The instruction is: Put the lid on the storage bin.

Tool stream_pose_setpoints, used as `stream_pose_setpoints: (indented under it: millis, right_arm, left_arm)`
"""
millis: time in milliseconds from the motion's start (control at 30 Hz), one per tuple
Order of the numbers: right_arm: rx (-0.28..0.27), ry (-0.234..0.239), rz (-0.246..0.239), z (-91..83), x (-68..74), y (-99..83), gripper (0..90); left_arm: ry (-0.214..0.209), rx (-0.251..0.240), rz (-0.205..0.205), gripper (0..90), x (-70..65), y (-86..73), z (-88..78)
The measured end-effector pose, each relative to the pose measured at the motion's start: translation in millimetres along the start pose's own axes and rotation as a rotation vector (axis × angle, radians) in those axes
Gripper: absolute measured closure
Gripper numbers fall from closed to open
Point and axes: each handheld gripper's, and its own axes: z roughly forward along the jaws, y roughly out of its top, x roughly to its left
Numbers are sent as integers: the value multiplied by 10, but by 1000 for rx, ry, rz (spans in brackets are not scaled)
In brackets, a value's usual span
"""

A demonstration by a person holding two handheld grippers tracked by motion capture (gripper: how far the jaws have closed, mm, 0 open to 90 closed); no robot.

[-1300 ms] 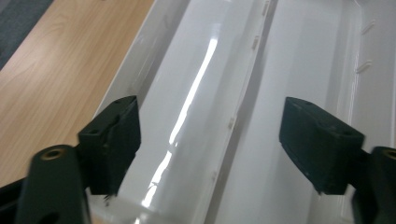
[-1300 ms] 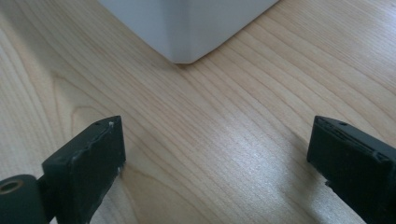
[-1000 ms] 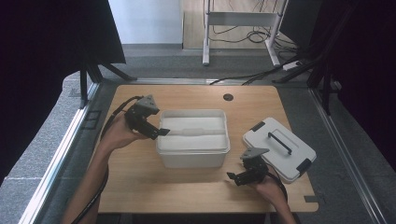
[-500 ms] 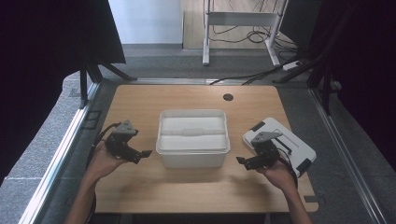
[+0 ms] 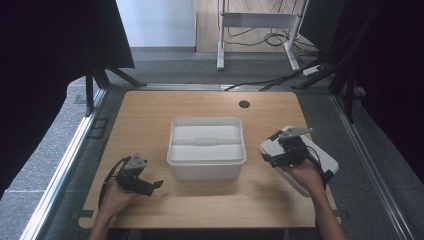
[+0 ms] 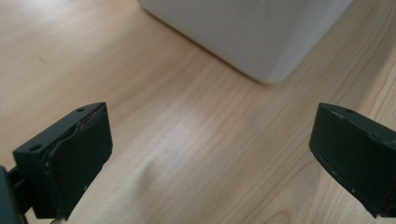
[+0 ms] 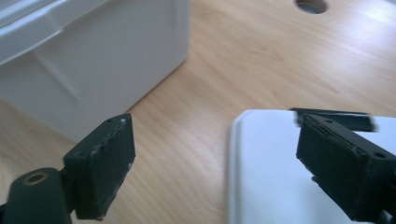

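High view: one white bin at the middle of the wooden table, open, with pale contents (hard to tell what). One white lid to its right, flat near the table's right edge. Two grippers. Left gripper now low by the near left edge, well apart from the bin; a second ago up at the bin's left rim, so withdrawn from it and lowered. Right gripper over the lid's near left corner; a second ago nearer the table's front edge, beside the lid. Likely meaning: bin dealt with, lid next, probably to be lifted and set on the bin.

Left gripper view: left gripper spread wide, nothing between the jaws, only bare table; one corner of the bin ahead.

Right gripper view: right gripper spread, jaws just been closing slightly, straddling the lid's edge but pads not yet pressing on it. Bin just beyond, apart from the lid. One round hole in the tabletop farther off.
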Motion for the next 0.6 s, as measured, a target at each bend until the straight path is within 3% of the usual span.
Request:
stream_pose_setpoints:
  millis: [267,367,500,600]
  right_arm:
    - [39,-63,58,-80,-322,-17,126]
    - [65,-87,77,-82,-442,-52,139]
    - [137,-113,80,-53,-551,-113,270]
    - [211,-135,74,-6,-624,-161,368]
  left_arm:
    - [-3,-1,-16,0,-123,-139,173]
    - [2,8,2,0,-154,-133,179]
    - [10,59,28,0,-199,-113,227]
    - [-13,65,26,0,-211,-102,244]
